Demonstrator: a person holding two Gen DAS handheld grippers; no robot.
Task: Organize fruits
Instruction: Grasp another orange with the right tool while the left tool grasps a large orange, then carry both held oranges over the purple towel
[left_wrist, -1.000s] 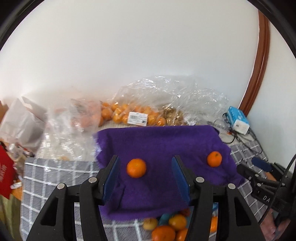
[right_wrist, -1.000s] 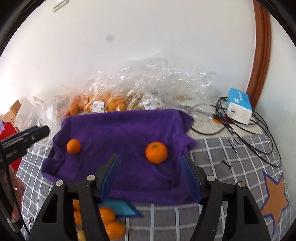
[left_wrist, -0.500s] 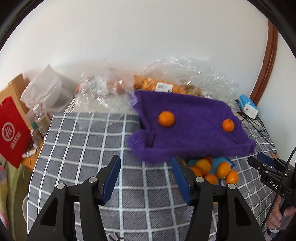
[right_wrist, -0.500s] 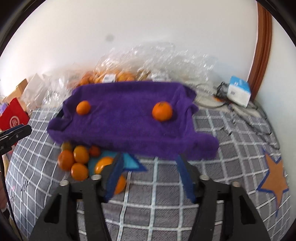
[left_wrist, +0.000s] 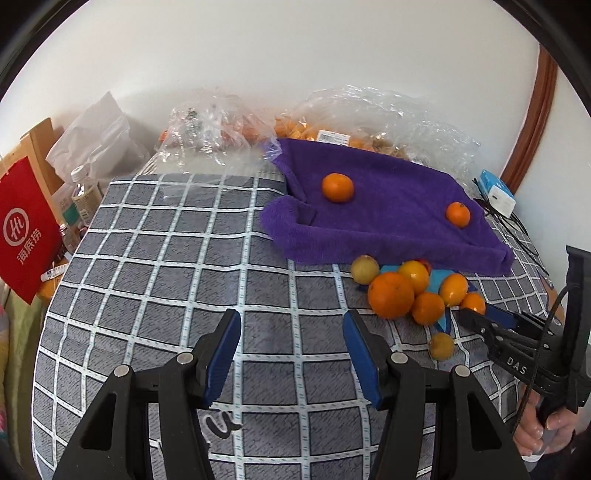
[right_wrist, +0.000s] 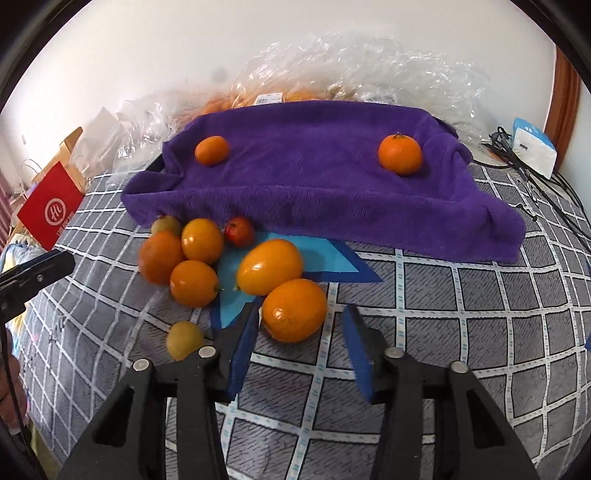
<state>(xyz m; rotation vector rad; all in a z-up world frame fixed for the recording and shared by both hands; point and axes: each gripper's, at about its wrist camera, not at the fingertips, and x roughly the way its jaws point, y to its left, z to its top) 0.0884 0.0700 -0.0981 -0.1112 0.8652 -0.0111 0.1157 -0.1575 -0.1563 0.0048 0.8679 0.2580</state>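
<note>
Both hands have dropped toward the checked tabletop since a second ago, when each pair of tongs looked across the purple towel at a mandarin; now the loose heap of fruit in front of the towel fills the right view.

The right tongs have just been closing and stand fairly narrow. The nearest orange sits just ahead of them, its near side only starting to enter the gap. The left pad seems to be at its skin, the right pad stands clear, so nothing is gripped yet. That fruit is roundish, slightly wider than tall, lying across the gap.

The left tongs are half open and empty over bare cloth, with the heap up and to their right, well apart. I'd say the right hand is plainly nearer.
</note>
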